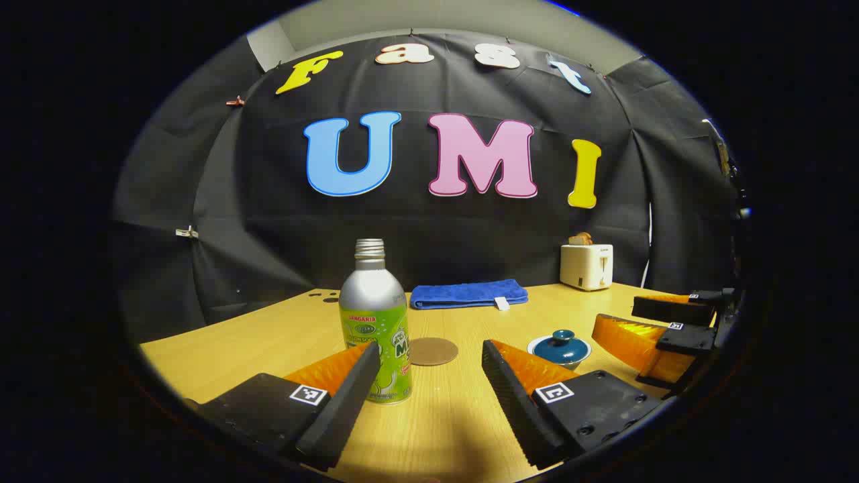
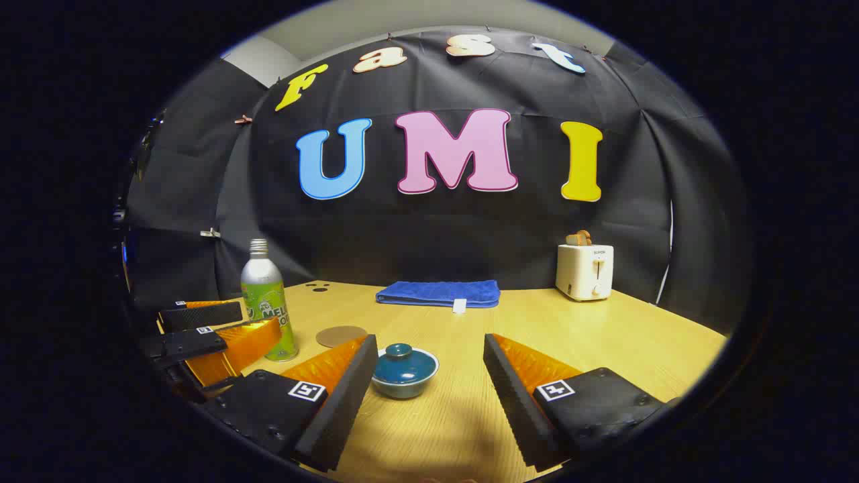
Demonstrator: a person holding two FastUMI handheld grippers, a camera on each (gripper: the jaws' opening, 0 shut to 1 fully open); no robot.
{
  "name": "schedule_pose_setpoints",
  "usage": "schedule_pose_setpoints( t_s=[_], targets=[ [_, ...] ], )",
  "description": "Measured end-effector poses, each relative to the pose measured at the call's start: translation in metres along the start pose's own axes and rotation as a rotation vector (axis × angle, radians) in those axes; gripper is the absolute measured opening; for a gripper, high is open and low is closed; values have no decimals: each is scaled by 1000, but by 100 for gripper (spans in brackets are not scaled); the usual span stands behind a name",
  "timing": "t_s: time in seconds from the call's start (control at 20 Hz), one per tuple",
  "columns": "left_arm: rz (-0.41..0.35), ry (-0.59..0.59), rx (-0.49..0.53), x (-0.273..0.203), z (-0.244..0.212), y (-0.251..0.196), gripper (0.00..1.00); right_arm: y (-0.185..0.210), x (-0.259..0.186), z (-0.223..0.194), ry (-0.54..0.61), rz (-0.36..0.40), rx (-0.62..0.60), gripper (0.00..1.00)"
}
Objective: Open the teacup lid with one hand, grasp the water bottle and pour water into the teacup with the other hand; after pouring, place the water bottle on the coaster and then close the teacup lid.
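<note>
We see both jaws spread, empty | soda bottle (image 1: 376, 322) left of coaster (image 1: 433, 351) | lidded teacup (image 2: 405, 370) right of coaster

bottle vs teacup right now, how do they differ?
The water bottle stands tall and slim; the teacup sits low and round. The water bottle is silver with a green label; the teacup is white under a teal lid. The water bottle's threaded neck has no cap; the teacup is covered. Both stand upright on the wooden table, ungrasped, each in front of an open gripper.
</note>
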State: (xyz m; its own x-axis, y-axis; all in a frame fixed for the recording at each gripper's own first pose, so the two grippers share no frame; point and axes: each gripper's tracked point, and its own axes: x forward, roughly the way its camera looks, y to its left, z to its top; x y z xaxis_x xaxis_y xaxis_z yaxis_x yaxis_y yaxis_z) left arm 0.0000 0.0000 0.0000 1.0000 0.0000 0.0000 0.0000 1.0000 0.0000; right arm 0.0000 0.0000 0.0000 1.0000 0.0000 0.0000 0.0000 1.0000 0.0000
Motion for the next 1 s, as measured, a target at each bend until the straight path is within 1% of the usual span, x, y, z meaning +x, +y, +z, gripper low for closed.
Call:
schedule_pose_setpoints(
  t_s=[0.3,0.4,0.45,0.7,0.9,1.0],
  targets=[
    [-12,-6,2,1,0,0,96,1,1,0,2,1,0,98],
    [-5,-6,2,1,0,3,95,0,1,-2,1,1,0,98],
    [-2,-6,2,2,-1,5,96,0,1,-2,2,1,0,98],
    [11,-7,2,-1,-1,13,95,1,1,-2,1,9,1,98],
    [13,-7,6,-3,-1,18,96,7,1,-3,6,48,2,98],
    [19,-7,2,-3,-1,22,97,14,2,-3,6,86,2,98]
  ],
)
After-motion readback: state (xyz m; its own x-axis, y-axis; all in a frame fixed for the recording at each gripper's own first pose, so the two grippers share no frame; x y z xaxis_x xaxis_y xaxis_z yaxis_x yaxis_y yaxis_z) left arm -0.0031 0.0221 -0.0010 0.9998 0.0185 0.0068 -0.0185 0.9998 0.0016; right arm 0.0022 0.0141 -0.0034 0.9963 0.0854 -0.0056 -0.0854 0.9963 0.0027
